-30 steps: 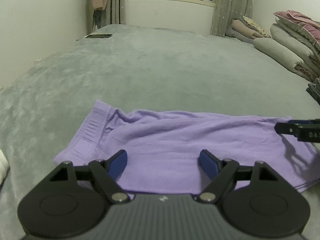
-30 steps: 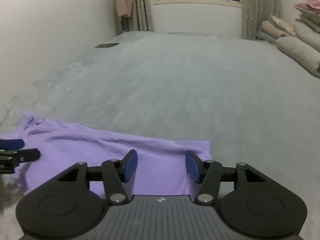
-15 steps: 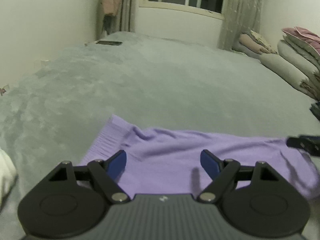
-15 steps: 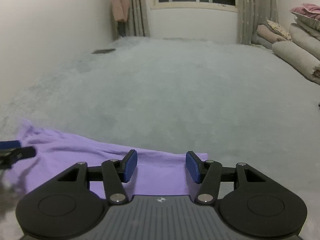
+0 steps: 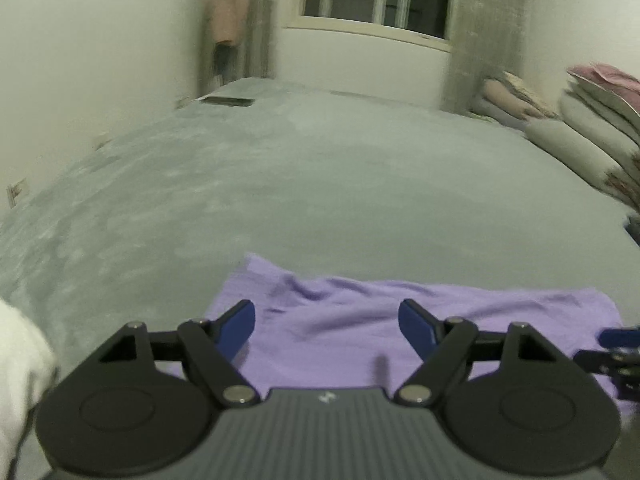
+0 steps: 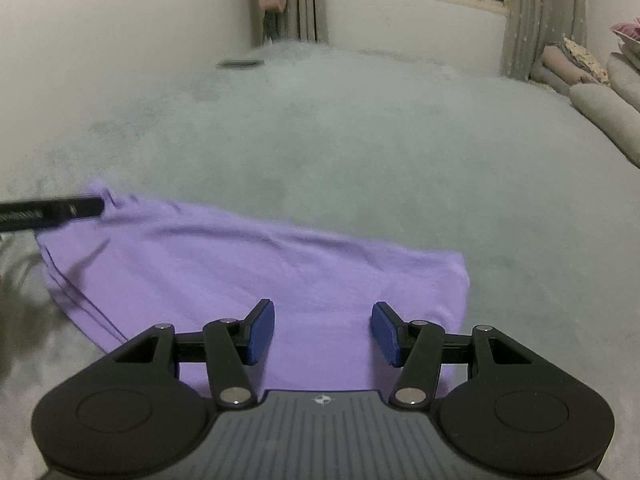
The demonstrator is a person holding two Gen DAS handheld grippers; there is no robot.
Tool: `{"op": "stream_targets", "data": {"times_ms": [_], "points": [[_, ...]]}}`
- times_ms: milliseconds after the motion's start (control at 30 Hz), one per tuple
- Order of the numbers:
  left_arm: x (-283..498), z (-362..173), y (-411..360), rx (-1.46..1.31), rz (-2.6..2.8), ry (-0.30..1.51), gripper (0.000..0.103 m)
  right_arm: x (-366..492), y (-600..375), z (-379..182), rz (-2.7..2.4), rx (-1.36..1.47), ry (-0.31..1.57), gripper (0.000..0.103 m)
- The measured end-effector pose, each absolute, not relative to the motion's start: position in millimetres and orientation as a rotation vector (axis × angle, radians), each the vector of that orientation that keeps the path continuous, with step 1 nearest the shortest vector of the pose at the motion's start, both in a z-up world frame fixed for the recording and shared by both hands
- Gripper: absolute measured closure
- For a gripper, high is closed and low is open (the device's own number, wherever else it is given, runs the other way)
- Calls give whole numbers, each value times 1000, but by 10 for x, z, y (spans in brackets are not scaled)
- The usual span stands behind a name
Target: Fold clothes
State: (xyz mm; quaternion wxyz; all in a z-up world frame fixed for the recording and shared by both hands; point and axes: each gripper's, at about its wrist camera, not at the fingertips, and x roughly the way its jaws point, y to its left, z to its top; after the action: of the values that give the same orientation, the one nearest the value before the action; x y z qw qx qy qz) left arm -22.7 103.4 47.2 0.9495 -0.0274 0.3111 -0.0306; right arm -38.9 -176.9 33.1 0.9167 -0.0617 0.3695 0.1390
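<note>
A folded lilac garment lies flat on the grey bedspread, long side running left to right. My left gripper hovers open over its left half, blue pads wide apart, nothing between them. The right gripper's fingertip pokes in at the right edge of that view. In the right wrist view the same garment spreads below my right gripper, which stands open above the cloth's right part. The left gripper's finger shows at the far left, over the garment's left end.
Stacked pillows and quilts line the right side of the bed. A dark flat object lies at the far left corner near the curtain. Something white sits at the near left. Open grey bedspread stretches beyond the garment.
Both views have pulled back and tilted; the garment sits lower in the left wrist view, and more of it shows in the right wrist view. It has not shifted on the bed. Both grippers stayed open.
</note>
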Motion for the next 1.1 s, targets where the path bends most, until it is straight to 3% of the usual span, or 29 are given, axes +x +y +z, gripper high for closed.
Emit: {"op": "stream_targets", "data": {"times_ms": [200, 467, 767, 1100], "points": [[-201, 264, 692, 56, -91, 705, 24, -439, -1831, 338, 279, -138, 776, 49], [-317, 318, 582, 80, -109, 660, 23, -787, -1976, 374, 263, -103, 766, 48], [-459, 196, 227, 198, -155, 656, 20, -840, -2405, 334, 123, 119, 770, 46], [-519, 276, 267, 132, -186, 660, 19, -835, -2610, 324, 203, 323, 765, 43]]}}
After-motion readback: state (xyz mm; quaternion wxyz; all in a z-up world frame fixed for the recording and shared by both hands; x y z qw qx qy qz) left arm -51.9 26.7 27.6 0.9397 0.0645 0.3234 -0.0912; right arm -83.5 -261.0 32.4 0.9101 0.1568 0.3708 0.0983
